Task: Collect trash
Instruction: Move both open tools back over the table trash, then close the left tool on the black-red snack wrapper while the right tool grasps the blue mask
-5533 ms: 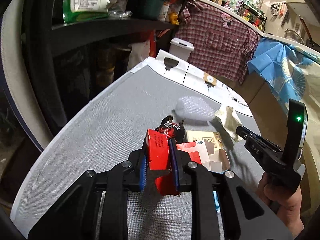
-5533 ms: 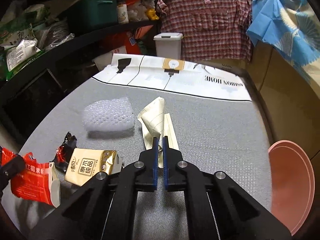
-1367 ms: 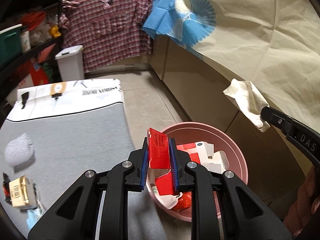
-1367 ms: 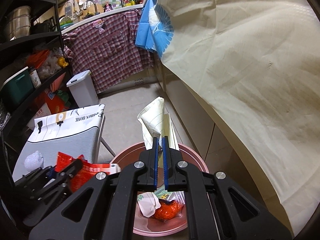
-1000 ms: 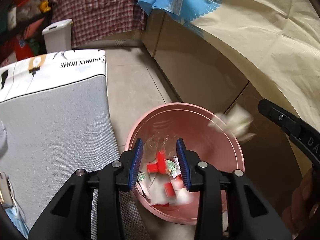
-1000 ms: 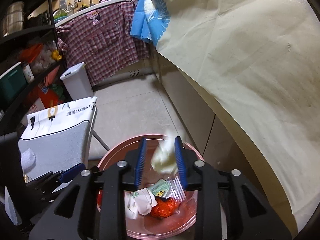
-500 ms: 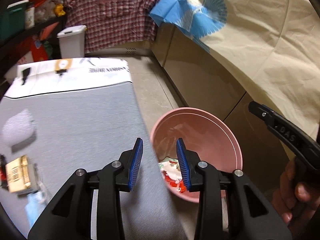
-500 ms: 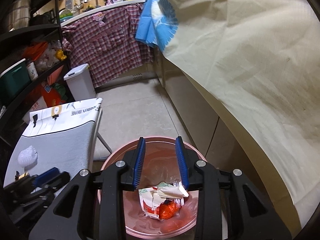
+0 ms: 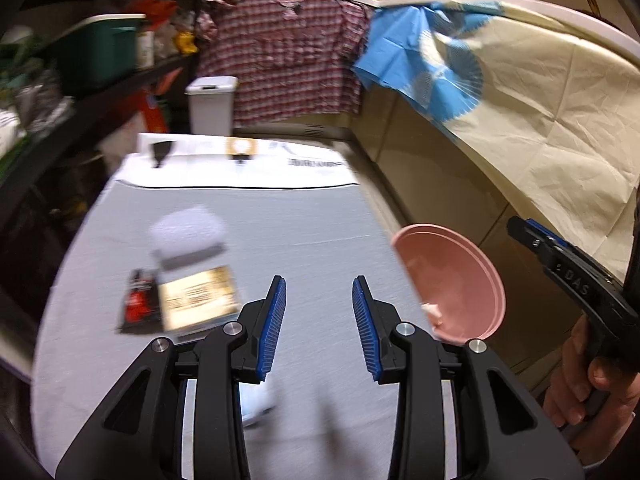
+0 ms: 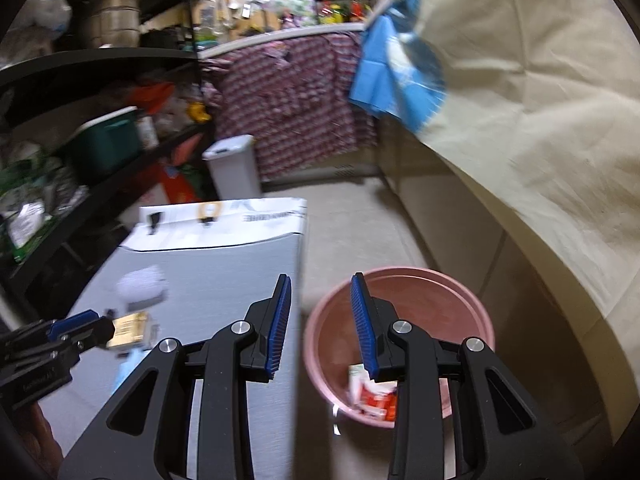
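My left gripper [image 9: 319,328] is open and empty above the grey table [image 9: 304,232]. To its left lie a beige carton [image 9: 198,298], a red and black wrapper [image 9: 138,304] and a white bubble-wrap wad [image 9: 186,230]. A pale blue scrap [image 9: 256,400] lies under the left finger. The pink bin [image 9: 460,276] stands off the table's right edge. My right gripper [image 10: 320,328] is open and empty above the bin [image 10: 460,300], which holds red and white packaging [image 10: 372,394]. The left gripper [image 10: 76,328] shows at the far left of the right wrist view.
Black shelves [image 9: 100,92] with a green box and bags line the left. A white lidded bin [image 9: 212,104] and a plaid cloth [image 9: 288,52] stand at the back. A cream sheet [image 10: 540,128] covers the counter on the right.
Both grippers opened and dropped the red carton and the cream paper into the pink bin. The left gripper has since swung back over the table; the right one tilted up.
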Motion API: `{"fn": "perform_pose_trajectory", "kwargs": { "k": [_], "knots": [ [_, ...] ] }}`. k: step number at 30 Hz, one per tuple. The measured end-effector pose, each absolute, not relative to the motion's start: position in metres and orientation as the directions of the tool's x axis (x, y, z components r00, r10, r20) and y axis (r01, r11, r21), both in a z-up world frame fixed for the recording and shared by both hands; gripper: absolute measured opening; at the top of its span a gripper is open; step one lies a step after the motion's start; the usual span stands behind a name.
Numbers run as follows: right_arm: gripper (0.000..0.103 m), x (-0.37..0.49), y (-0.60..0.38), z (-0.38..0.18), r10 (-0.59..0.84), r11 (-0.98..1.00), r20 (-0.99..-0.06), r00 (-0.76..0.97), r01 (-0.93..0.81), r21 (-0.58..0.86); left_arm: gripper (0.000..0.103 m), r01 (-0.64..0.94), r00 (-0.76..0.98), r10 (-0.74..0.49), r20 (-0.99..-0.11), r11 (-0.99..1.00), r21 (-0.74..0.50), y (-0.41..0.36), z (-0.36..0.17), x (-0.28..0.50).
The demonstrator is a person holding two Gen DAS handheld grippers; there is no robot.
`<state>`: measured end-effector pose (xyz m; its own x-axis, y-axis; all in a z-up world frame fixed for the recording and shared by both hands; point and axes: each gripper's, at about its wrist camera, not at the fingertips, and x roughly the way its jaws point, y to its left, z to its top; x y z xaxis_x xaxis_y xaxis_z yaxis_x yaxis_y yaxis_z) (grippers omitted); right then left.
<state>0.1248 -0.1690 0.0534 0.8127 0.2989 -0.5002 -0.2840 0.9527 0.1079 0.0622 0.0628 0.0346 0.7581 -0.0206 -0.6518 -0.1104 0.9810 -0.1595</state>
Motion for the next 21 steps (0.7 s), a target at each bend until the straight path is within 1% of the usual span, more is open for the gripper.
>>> {"fn": "perform_pose_trajectory", "kwargs": {
  "k": [5, 9, 13, 21],
  "knots": [
    [0.032, 0.099, -0.139, 0.054, 0.387, 0.922, -0.471, 0.792, -0.348, 0.173, 0.034, -0.174, 0.756, 0.041, -0.653, 0.975, -0.141, 0.115, 0.049, 0.033],
    [0.032, 0.089, -0.106, 0.043, 0.453, 0.891, -0.48, 0.751, -0.404, 0.208, 0.034, -0.224, 0.762, 0.099, -0.64, 0.968, -0.116, 0.147, 0.054, 0.021],
    [0.032, 0.08, -0.07, 0.028, 0.496, 0.864, -0.509, 0.703, -0.46, 0.207, 0.034, -0.277, 0.76, 0.115, -0.639, 0.948, -0.158, 0.173, 0.039, 0.017],
    [0.032, 0.081, -0.031, -0.007, 0.536, 0.831, -0.583, 0.61, -0.501, 0.241, 0.034, -0.326, 0.721, 0.125, -0.682, 0.929, -0.174, 0.201, -0.007, 0.032]
  ]
}}
